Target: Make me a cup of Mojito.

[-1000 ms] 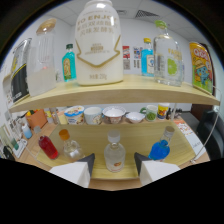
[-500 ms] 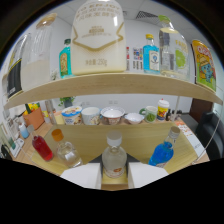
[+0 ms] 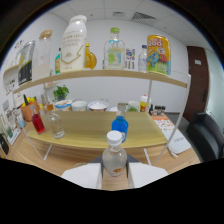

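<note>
A small clear bottle (image 3: 114, 159) with a white cap and an orange label stands upright between my fingers, in front of the wooden lower shelf (image 3: 90, 141). My gripper (image 3: 114, 172) is shut on its body, with the white fingers (image 3: 82, 176) pressed against both sides. Just beyond it on the shelf is a blue bottle (image 3: 119, 125). Further left on the same shelf are a clear stoppered bottle (image 3: 55, 125) and a red bottle (image 3: 38, 123).
Several bowls (image 3: 88, 105) line the back of the lower shelf. The top shelf (image 3: 115, 75) carries a large white jug (image 3: 73, 44), a green-labelled bottle (image 3: 114, 50) and a yellow carton (image 3: 156, 52). A black chair (image 3: 206, 135) is at the right, papers (image 3: 176, 144) near it.
My gripper has drawn back from the shelf and swung toward its right end with the small clear bottle held in it. The blue bottle now sits straight behind it.
</note>
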### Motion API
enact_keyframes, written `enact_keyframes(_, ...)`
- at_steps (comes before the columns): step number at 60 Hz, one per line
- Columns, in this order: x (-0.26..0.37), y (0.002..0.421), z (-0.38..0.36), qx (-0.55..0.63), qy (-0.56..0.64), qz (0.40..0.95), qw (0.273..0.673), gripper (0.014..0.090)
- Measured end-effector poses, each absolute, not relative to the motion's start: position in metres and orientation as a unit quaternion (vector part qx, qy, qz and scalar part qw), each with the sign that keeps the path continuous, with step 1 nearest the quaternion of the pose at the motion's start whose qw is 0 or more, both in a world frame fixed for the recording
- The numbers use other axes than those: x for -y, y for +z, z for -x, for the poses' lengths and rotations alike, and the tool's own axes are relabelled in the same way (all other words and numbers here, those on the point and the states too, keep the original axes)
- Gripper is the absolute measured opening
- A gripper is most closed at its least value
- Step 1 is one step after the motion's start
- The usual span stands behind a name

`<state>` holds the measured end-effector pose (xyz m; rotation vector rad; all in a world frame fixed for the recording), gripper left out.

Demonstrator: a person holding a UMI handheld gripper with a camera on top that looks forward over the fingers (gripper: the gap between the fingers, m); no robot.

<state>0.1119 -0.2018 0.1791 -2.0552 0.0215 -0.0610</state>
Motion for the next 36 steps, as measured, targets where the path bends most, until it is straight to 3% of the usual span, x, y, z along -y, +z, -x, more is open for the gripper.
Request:
enact_keyframes(9,0.218,0.145,-0.144,0.010,-0.093,0.867,0.489,0.0343)
enact_keyframes(19,0.219,0.148,-0.158,0.109,-0.214,0.843,0.481,0.0344)
enact_keyframes(36,0.200,0.185,-0.147,0.332,-0.422,0.717,0.445,0.0341)
